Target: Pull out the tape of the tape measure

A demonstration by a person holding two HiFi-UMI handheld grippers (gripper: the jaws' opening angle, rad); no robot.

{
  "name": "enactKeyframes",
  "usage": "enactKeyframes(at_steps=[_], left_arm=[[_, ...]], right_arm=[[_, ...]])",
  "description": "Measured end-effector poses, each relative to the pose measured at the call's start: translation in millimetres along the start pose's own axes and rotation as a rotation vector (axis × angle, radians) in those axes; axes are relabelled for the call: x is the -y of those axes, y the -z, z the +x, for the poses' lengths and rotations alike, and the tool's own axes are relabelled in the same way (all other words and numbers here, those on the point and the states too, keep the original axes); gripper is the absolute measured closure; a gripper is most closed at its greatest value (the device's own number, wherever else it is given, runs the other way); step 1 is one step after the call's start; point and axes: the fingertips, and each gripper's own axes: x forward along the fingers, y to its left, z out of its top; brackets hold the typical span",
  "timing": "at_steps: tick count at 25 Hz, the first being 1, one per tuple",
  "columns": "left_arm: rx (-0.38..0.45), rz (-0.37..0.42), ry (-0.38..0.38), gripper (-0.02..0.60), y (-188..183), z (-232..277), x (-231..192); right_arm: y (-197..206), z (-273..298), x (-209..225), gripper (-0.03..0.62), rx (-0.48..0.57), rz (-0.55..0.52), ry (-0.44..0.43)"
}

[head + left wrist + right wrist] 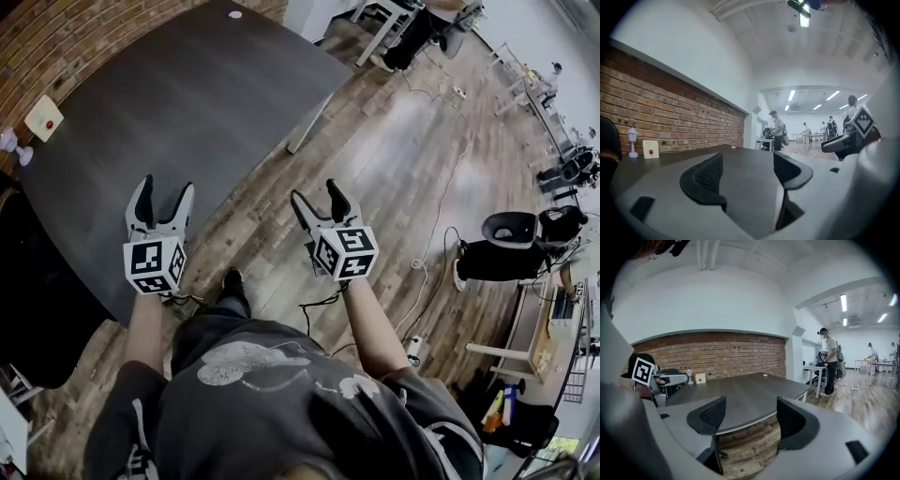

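No tape measure shows in any view. In the head view my left gripper [165, 195] hangs over the near edge of a dark grey table [187, 94], jaws spread wide with nothing between them. My right gripper [317, 197] is to its right over the wooden floor, also open and empty. The left gripper view looks level across the table top [740, 187] between its open jaws [747, 161]. The right gripper view shows its open jaws [750, 408] in front of the table's edge [740, 394].
A white box with a red dot [43, 117] and a small pale figurine [11, 142] stand at the table's left side by the brick wall [56, 37]. Cables [431, 244] and a black chair [511, 228] lie on the floor to the right. People [829, 362] stand far off.
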Motion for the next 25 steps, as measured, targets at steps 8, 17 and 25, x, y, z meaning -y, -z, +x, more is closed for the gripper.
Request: enactKeyframes(at_steps=[8, 17, 25], left_arm=[[0.017, -0.092, -0.098, 0.323, -18, 83, -70], [-0.009, -0.096, -0.2, 0.396, -17, 136, -101], [-0.066, -0.059, -0.369, 0.396, -8, 216, -125]], right_arm=[[-53, 105, 19, 0.27, 0.031, -0.002, -0.034], [-73, 175, 64, 0.27, 0.025, -0.007, -0.068], [-103, 315, 149, 0.27, 0.021, -0.017, -0.183]])
